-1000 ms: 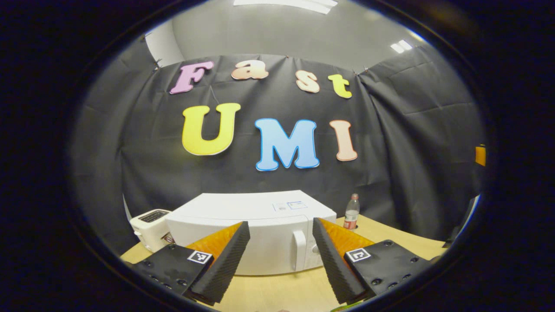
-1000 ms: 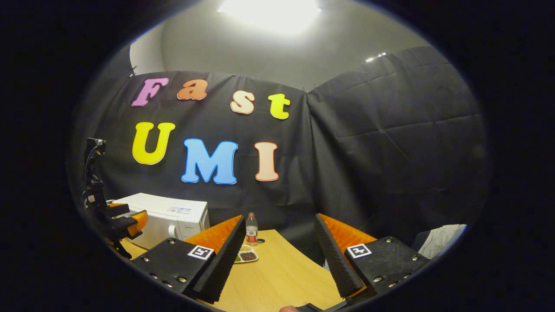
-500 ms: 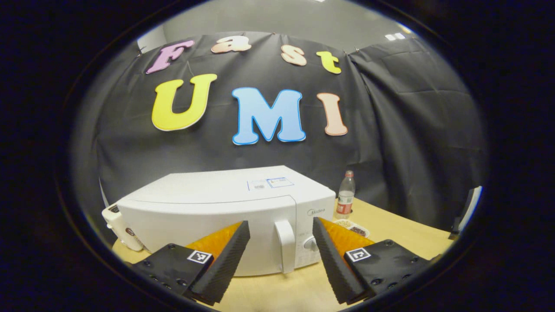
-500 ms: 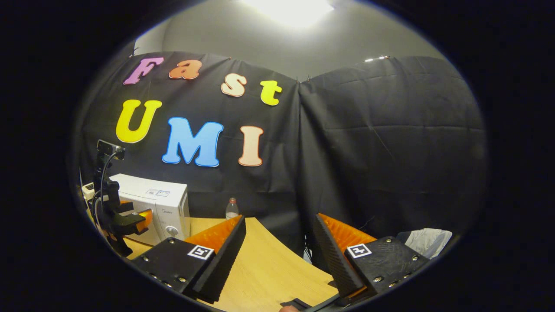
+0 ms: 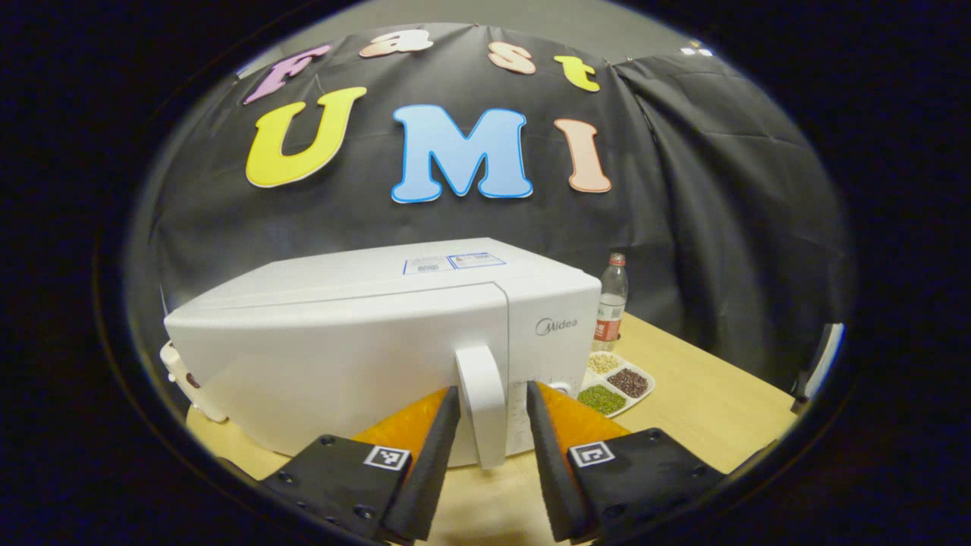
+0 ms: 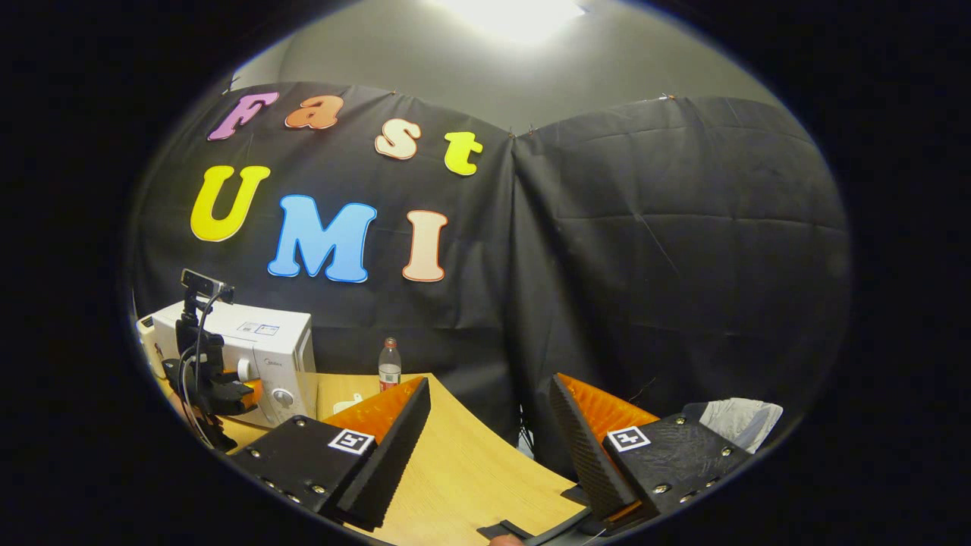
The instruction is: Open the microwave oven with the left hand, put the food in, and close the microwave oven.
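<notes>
- A white tray (image 5: 616, 383) with 3 compartments sits on the wooden table (image 5: 705, 413), just to the right of the microwave (image 5: 364, 341). 1 compartment holds pale grains, 1 holds dark reddish beans, and the nearest holds green beans.
- A clear bottle (image 5: 609, 303) with a red label stands upright behind the tray, near the black cloth wall; what is inside it cannot be told.
- The microwave is a white box whose long axis runs left to right across the left gripper view. Its door is closed and faces the camera, with the control panel at the right end.
- The door handle (image 5: 483, 402) is a white vertical bar at the right edge of the door, its long axis upright.
- The left gripper (image 5: 489, 432) straddles that handle, 1 finger on each side. The fingers are partly open, with a small gap on either side, so they are not pressing on the handle.
- In the right gripper view, the microwave (image 6: 262, 353) stands far left on the table (image 6: 470, 470), the left gripper (image 6: 246, 390) at its front, and the bottle (image 6: 389, 365) to its right.
- The right gripper (image 6: 489, 455) hovers over the table's near edge, fingers spread wide and holding nothing.
- A white appliance (image 5: 186, 379) peeks from behind the microwave's left end.
</notes>
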Demonstrator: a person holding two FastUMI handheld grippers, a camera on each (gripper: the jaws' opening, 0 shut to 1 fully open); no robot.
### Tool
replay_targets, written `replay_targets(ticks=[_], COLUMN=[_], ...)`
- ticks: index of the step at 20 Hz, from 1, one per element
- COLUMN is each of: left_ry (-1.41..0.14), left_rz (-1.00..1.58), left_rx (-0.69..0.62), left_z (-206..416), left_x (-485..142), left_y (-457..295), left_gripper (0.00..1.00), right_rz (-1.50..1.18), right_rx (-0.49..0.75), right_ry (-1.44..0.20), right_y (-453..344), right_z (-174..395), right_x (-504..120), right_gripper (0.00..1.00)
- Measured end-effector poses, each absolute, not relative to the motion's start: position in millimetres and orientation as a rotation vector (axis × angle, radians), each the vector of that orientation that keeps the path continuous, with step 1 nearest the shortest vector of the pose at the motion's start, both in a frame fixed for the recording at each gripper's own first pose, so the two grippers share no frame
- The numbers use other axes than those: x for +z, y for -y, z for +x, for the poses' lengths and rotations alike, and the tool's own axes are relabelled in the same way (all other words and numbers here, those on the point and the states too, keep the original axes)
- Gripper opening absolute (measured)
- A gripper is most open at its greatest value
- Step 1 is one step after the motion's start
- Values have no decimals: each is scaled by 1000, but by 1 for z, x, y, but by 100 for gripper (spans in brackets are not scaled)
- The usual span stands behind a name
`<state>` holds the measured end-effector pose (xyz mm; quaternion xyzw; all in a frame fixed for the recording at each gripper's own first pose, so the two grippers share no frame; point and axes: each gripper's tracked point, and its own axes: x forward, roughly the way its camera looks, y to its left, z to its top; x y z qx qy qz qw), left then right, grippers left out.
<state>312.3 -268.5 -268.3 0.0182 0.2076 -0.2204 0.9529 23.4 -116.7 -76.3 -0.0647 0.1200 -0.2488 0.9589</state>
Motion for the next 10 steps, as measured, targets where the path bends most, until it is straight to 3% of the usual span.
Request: replay_targets(ticks=[1, 2, 5, 8, 9, 10], left_ry=[-424, -428, -428, -429, -429, -424], left_rz=[37, 35, 43, 44, 45, 45], left_rx=[-448, -458, -449, -440, -435, -428], left_z=[313, 312, 316, 315, 314, 316], left_x=[-269, -270, -271, -271, -268, -270], left_y=[269, 271, 268, 267, 266, 269], left_gripper=[46, 49, 34, 29, 17, 16], right_rz=[-138, -140, -140, -145, -144, -145], right_rx=[-511, -515, -520, -514, -508, -501], right_ry=[-246, -246, -238, -248, -245, -233], right_y=[121, 123, 128, 130, 129, 128], right_z=[23, 21, 16, 10, 8, 7], right_x=[-75, -75, -70, -73, -72, -69], right_gripper=[96, 96, 96, 96, 96, 95])
